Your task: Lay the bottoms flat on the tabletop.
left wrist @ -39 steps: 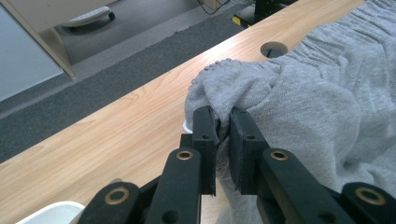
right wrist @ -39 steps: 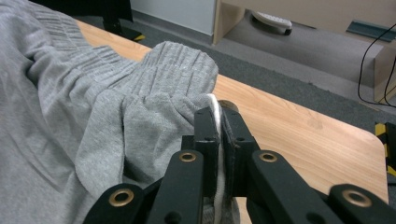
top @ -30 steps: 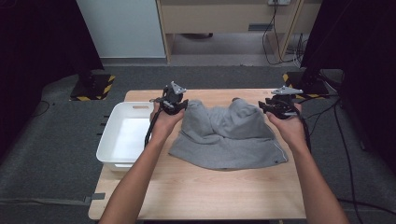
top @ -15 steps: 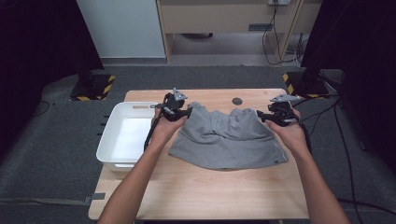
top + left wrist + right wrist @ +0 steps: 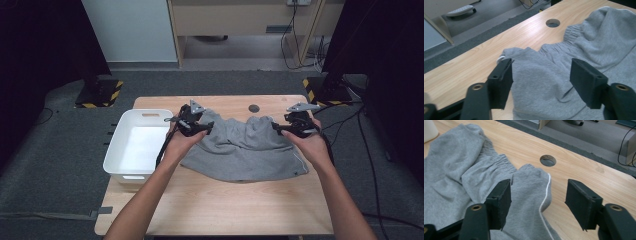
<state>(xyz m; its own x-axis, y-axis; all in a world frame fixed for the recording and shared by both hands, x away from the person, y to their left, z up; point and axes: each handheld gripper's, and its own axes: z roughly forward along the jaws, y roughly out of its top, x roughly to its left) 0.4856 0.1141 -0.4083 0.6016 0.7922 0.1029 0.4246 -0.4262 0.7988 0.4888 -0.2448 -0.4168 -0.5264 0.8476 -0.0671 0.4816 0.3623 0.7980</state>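
Grey shorts lie spread on the bench with a tool over each far corner.

The wooden bench carries the grey shorts across its middle, waistband toward the far edge, just near a round hole in the benchtop. A white tub sits at the left edge, beside the shorts. The left tool hovers over the far left corner of the shorts; its jaws have just been opening and stand spread, cloth lying beneath them, unpinched. The right tool is over the far right corner, jaws likewise just opened and spread above a white-trimmed hem, not gripping it.
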